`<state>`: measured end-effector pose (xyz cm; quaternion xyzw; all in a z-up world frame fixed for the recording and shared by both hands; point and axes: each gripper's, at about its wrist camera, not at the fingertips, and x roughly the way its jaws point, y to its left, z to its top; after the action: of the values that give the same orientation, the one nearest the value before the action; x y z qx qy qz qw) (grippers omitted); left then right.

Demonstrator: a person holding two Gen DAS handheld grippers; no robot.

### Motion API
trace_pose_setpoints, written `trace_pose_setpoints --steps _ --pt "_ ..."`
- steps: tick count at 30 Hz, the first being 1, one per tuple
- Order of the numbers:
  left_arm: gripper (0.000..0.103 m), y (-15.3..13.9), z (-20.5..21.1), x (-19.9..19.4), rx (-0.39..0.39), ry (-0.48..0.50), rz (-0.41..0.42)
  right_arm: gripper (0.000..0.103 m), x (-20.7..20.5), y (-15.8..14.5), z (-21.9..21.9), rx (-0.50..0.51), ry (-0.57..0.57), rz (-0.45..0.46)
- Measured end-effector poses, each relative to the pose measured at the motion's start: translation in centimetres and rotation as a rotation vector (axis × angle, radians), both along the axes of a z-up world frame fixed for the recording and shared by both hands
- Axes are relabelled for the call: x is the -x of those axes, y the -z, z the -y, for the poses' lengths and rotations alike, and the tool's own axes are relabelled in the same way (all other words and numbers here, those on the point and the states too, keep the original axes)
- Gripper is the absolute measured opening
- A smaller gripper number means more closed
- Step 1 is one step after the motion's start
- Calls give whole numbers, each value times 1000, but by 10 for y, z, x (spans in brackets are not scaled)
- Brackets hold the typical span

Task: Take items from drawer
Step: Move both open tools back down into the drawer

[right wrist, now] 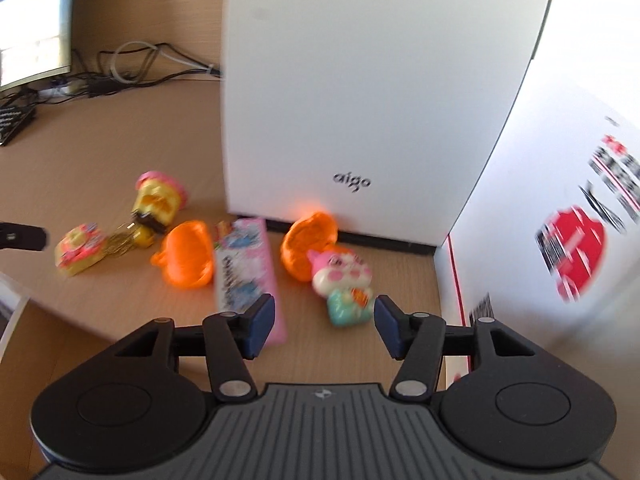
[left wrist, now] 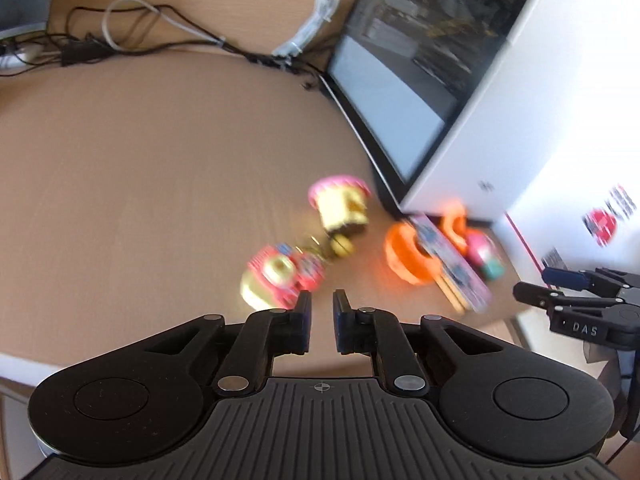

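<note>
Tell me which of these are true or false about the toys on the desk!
1. The cat toy lies by the white box. True.
2. The right gripper holds the cat toy. False: its jaws are open and empty, the toy lies beyond them.
3. Two orange shells lie on the desk. True.
4. The left gripper is wide open. False: its jaws are nearly together, with nothing between.
5. The pink packet stands upright. False: it lies flat.
</note>
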<state>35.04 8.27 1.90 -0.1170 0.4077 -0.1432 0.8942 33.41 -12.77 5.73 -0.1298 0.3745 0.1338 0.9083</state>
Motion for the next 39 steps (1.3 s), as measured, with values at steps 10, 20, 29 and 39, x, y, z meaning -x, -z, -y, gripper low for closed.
trace_pose_setpoints --steps 10,20,29,39 --pt "16 28 60 28 -18 237 -111 58 65 13 18 -10 -21 -84" --pt "17 115 131 34 -9 377 -422 59 83 14 40 -121 8 -139" --pt "19 164 153 16 36 220 -589 59 72 25 48 -130 60 -180" --pt "68 165 191 22 -44 477 -516 59 65 39 56 -137 111 -215"
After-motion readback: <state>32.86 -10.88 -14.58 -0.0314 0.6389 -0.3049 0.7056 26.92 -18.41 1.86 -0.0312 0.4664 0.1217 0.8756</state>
